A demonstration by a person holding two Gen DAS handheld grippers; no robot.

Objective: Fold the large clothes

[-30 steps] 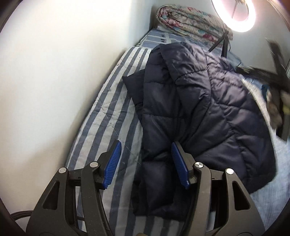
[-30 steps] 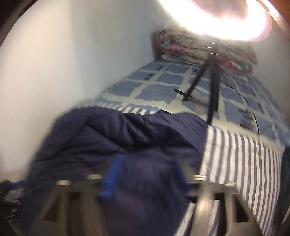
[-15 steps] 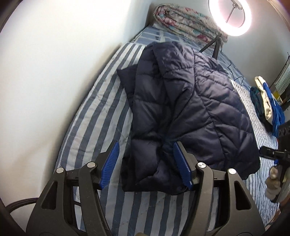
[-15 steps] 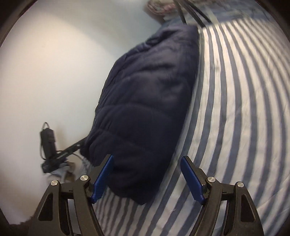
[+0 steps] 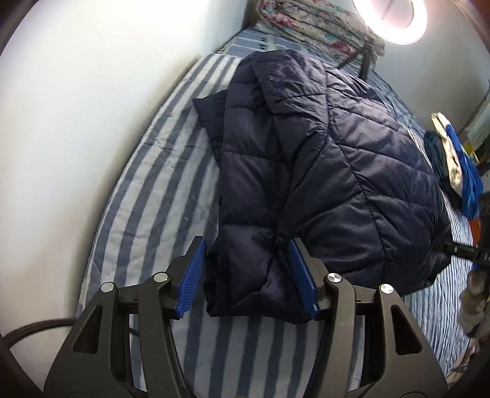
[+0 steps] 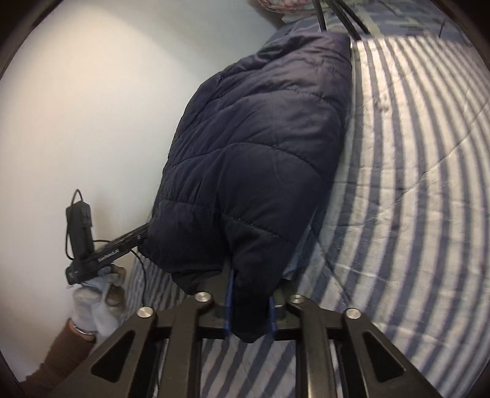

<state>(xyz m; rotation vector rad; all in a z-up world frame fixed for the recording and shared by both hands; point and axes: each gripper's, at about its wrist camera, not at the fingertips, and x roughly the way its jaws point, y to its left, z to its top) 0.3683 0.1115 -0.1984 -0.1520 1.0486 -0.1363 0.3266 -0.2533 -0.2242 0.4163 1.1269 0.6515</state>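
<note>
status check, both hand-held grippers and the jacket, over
Right hand-held gripper closing on navy jacket corner. Left hand-held gripper closing, straddling near hem, pads not pressing. Jacket part-folded on striped bed. Nothing in the way.

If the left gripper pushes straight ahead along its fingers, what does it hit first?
The left gripper would likely meet the near folded end of the navy puffer jacket, which already lies between its closing fingers. Whether the pads touch it yet is unclear. Under it lies the striped bedsheet.

Navy quilted jacket [image 5: 321, 171] on blue-and-white striped sheet [image 5: 159, 189]; floral blanket [image 5: 306, 24]; blue gripper pads [image 5: 191, 278]
</note>
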